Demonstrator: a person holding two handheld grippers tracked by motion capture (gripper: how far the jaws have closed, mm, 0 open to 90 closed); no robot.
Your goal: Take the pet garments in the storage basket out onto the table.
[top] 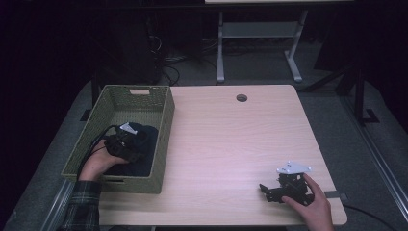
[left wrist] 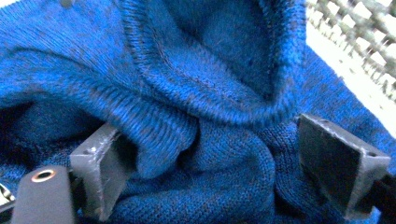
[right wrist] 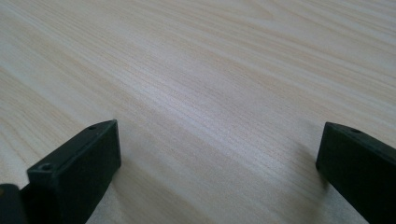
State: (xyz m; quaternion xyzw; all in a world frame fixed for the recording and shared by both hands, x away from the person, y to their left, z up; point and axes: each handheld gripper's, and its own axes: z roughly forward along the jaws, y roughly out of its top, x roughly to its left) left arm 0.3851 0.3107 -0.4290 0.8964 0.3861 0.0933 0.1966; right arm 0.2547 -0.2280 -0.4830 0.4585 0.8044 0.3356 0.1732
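Left hand-held gripper [left wrist: 201, 186] is down in the basket [top: 163, 120], jaws spread wide around a fold of the blue sweater [left wrist: 196, 93], probably lining up a grab. Right hand-held gripper [top: 269, 191] rests wide open and empty on the worktop [top: 226, 144].

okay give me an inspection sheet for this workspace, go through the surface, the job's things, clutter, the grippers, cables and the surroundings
Surface: light wood table, round hole near its far edge.
Job's things: green woven basket at the table's left; blue knit garment bunched inside it.
Clutter: nothing seen.
Grippers: left hand-held gripper down in the basket, jaws apart with knit folds between them; right hand-held gripper open, low over bare wood near the front right corner.
Cables: black cable loops from the left hand-held gripper inside the basket.
Surroundings: dark room, grey floor, another table's white legs behind.
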